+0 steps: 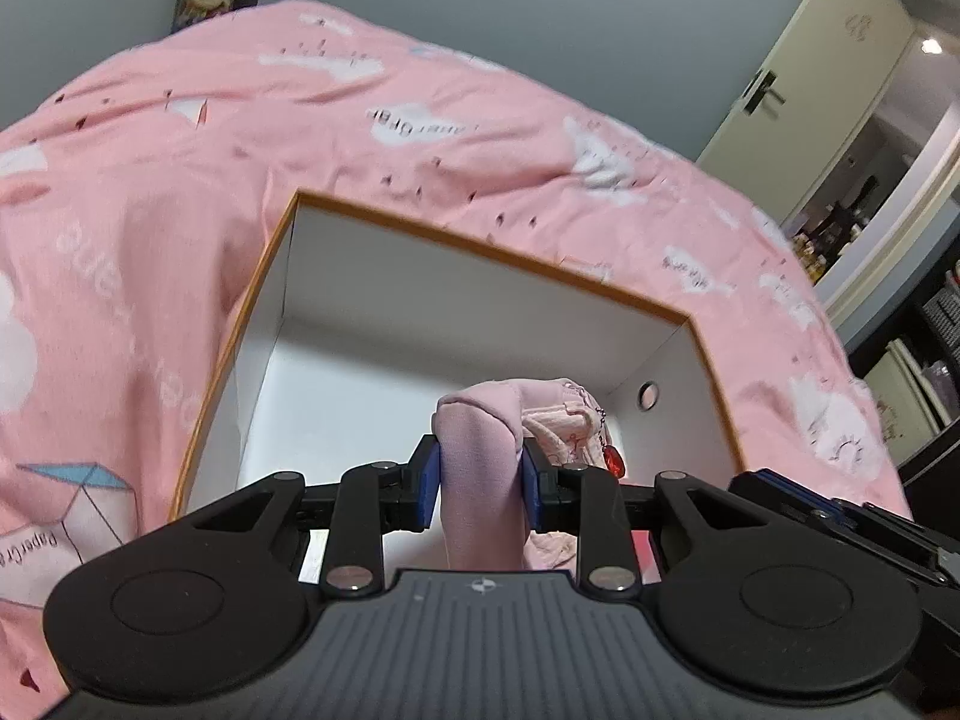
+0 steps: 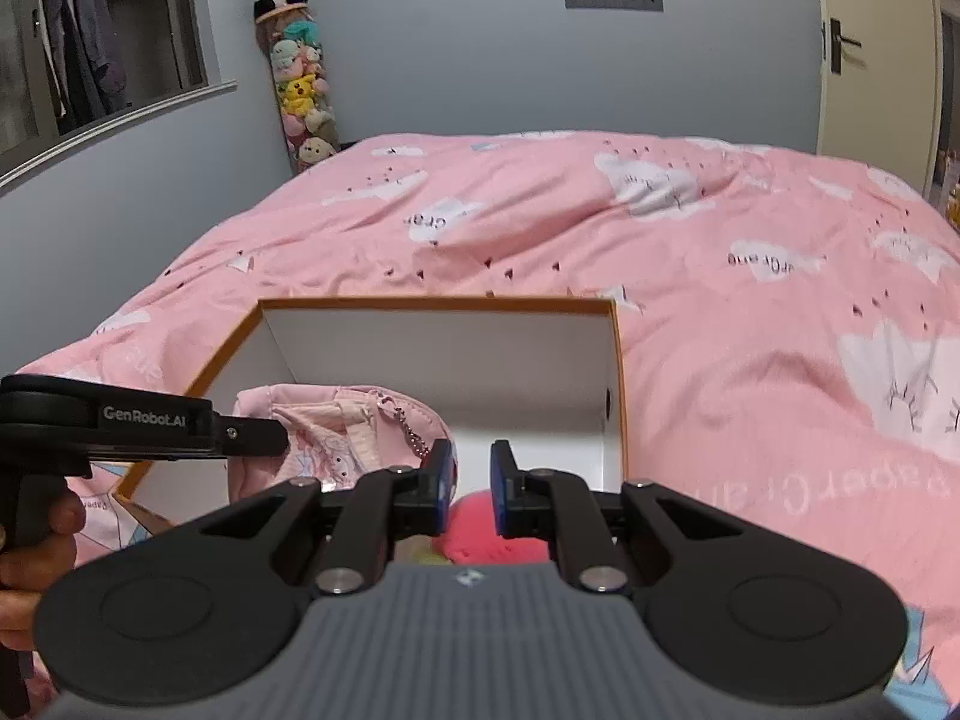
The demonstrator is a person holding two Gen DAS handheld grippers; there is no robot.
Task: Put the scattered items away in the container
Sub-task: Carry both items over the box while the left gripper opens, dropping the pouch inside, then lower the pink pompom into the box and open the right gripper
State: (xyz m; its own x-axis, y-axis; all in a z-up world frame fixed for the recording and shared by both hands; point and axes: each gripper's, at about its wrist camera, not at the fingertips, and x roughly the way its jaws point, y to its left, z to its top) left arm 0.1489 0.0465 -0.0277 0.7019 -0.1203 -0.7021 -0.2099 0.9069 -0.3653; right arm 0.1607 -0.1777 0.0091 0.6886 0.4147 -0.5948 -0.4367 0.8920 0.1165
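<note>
An open cardboard box (image 1: 480, 252), white inside with orange rim, sits on the pink bed; it also shows in the right wrist view (image 2: 444, 302). My left gripper (image 1: 480, 483) is shut on a pink fabric pouch (image 1: 480, 450) and holds it over the box's near side. A red charm (image 1: 614, 461) on a small chain hangs from the pouch. In the right wrist view the pouch (image 2: 342, 420) lies in the box's left part, with the left gripper's body (image 2: 144, 417) beside it. My right gripper (image 2: 468, 483) is open and empty above a red object (image 2: 486, 531) at the box's near edge.
A pink duvet (image 2: 720, 300) with white cloud prints covers the bed around the box. A column of plush toys (image 2: 300, 96) stands in the far corner against the grey wall. A door (image 2: 864, 48) is at the right.
</note>
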